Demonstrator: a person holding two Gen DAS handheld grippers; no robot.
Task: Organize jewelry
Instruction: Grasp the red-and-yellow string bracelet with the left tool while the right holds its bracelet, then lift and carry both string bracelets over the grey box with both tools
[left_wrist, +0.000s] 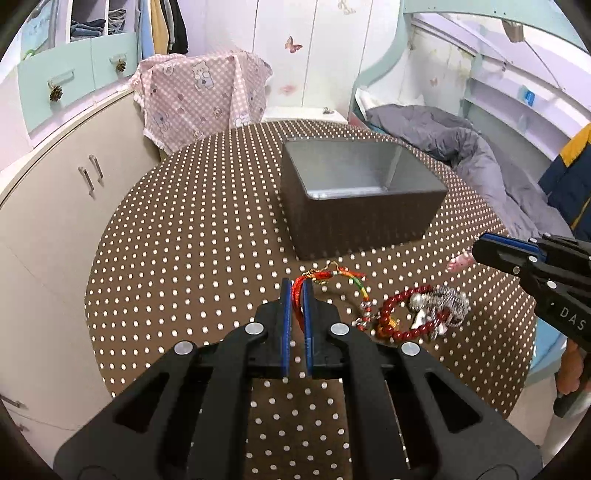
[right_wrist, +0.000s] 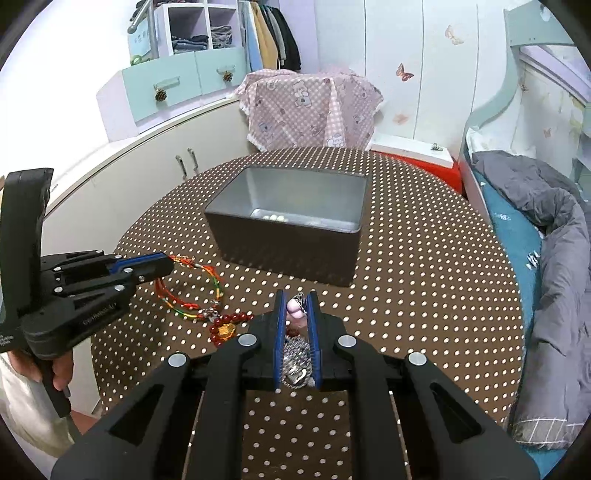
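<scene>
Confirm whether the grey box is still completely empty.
No: the right wrist view shows small pale beads lying on the floor of the grey box.

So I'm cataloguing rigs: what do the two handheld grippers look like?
Both are matte black plastic linkages with silver rivets and blue finger pads. The right gripper carries white lettering on its body; the left gripper has faint lettering and a black pistol handle.

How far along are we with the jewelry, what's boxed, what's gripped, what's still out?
Done: only some pale beads show inside the box. In hand: the left gripper is shut on the red cord bracelet, and the right gripper is shut on a pink-and-silver piece, both still short of the box. Left: the red bead bracelet and silver piece lie on the table.
</scene>
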